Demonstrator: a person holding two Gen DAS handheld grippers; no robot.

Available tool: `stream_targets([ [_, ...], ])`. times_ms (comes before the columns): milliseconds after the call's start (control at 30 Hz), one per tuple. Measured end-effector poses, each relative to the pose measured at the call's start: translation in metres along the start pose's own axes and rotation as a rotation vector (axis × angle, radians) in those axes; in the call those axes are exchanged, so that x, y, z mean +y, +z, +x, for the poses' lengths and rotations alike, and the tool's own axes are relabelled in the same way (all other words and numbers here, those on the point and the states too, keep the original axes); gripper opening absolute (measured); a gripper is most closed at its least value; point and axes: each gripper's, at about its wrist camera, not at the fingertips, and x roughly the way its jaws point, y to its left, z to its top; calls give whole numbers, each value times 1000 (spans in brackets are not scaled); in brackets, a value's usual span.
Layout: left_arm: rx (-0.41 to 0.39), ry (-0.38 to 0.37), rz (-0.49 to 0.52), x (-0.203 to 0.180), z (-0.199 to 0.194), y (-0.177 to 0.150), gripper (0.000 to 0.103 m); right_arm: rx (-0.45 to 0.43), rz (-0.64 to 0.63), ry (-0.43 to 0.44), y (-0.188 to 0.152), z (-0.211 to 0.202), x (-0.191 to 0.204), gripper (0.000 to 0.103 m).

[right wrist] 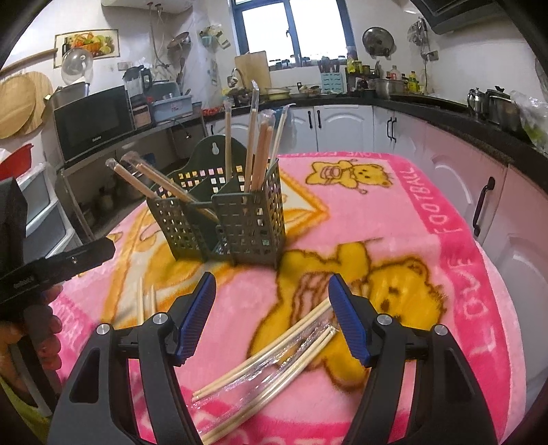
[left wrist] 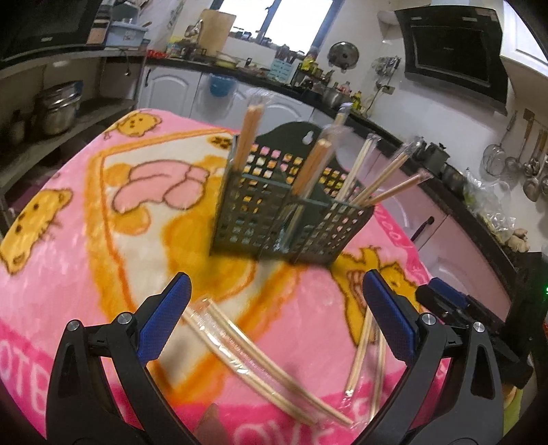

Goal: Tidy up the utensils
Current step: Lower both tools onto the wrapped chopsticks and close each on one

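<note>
Open pink blanket (right wrist: pixel 394 219) lies clear between the green caddy (right wrist: pixel 222 219) and the wrapped chopsticks (right wrist: pixel 274 356) scattered in front; leaning chopsticks (left wrist: pixel 387 174) fan out above the caddy's compartments, crowding any approach from overhead, while cabinets (right wrist: pixel 455 164) ring the table.

Daylight from window (right wrist: pixel 291 30), blown out white in left view. Fisheye bends edges, dark corners. Chopsticks (left wrist: pixel 263 356) smeared by motion blur.
</note>
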Motion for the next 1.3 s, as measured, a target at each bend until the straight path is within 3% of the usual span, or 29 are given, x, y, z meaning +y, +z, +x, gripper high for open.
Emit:
stream_targets([
  [633,115,47,-103,47,22,-36,92,63,37,-9,-12,15,-12,66],
  [700,120,26,-120,52,26,-37,79,80,49,-14,-14,19,-16,66],
  [867,157,-18,-177,61,38,-38,63,117,85,-30,-17,30,-30,66],
  [1033,167,-36,-212,66,46,-34,63,172,143,-51,-16,46,-51,66],
  [1300,174,-59,-274,77,57,-24,62,282,226,7,-12,80,-66,61],
])
